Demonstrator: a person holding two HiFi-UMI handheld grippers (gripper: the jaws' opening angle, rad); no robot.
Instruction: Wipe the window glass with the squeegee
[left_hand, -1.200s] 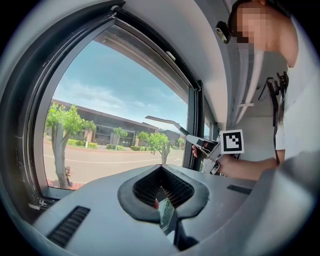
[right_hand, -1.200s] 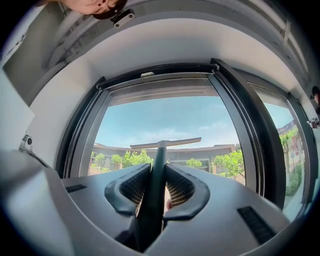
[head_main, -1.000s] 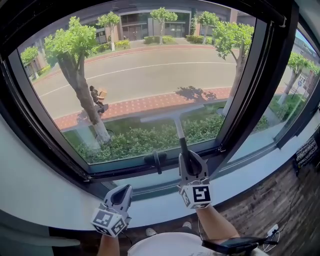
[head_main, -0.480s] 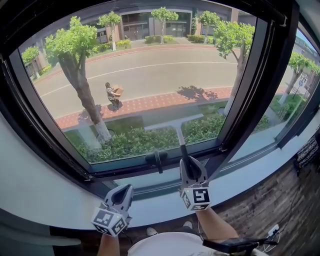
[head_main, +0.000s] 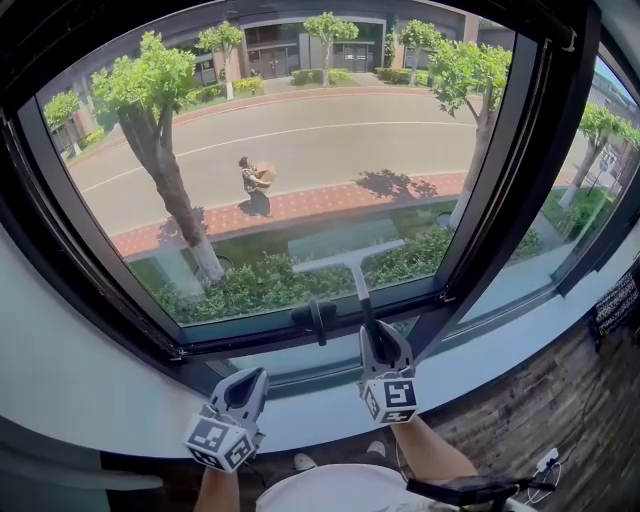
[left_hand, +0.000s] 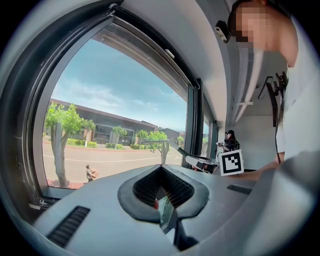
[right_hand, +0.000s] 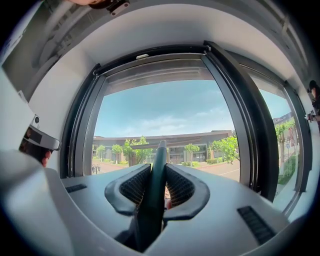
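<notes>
The squeegee (head_main: 349, 257) rests its pale blade flat against the lower part of the large window glass (head_main: 300, 140). Its dark handle runs down into my right gripper (head_main: 376, 330), which is shut on it. In the right gripper view the handle (right_hand: 155, 190) stands upright between the jaws, with the blade (right_hand: 148, 145) across its tip. My left gripper (head_main: 246, 380) hangs low over the white sill, left of the right one, shut with nothing in it. In the left gripper view its pads (left_hand: 150, 192) meet around nothing.
A black window handle (head_main: 316, 319) sticks out of the lower frame just left of the squeegee handle. A thick dark post (head_main: 520, 180) bounds the pane on the right. The white sill (head_main: 90, 385) runs below. A person stands far back in the room (left_hand: 230, 142).
The squeegee blade has slid a little down the glass, and my right gripper has dropped with it. Outside, a person carrying a box has walked rightward. The left gripper has stayed put.
</notes>
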